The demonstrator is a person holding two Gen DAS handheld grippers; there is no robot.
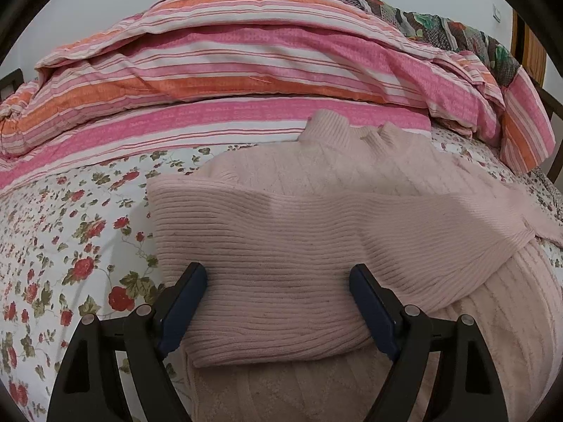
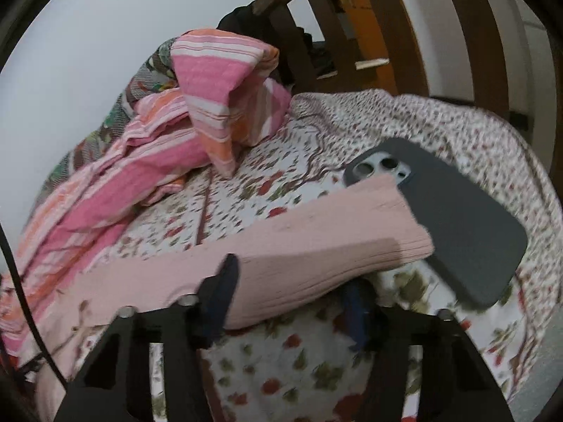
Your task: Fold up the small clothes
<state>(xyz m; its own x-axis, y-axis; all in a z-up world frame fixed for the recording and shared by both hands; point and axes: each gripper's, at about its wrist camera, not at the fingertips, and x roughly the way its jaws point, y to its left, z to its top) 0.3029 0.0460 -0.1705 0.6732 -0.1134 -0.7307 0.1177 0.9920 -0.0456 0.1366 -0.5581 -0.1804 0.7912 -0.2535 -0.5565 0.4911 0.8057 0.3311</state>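
Note:
A pale pink ribbed sweater (image 1: 316, 183) lies flat on the floral bedsheet (image 1: 52, 246), collar toward the striped duvet. One sleeve (image 1: 267, 253) is folded across its body. My left gripper (image 1: 278, 274) stands open astride that folded sleeve, a finger on each side and the knit not pinched. In the right wrist view the other sleeve (image 2: 316, 246) sticks out, lifted off the bed. My right gripper (image 2: 292, 288) is shut on it, one finger over the knit and one under. The cuff end reaches over a phone's corner.
A dark grey phone (image 2: 457, 225) lies camera side up on the floral sheet (image 2: 281, 369). A bunched pink and orange striped duvet (image 1: 246, 59) fills the far side of the bed. A wooden bed frame (image 2: 387, 35) stands behind, and a black cable (image 2: 21, 281) hangs at the left.

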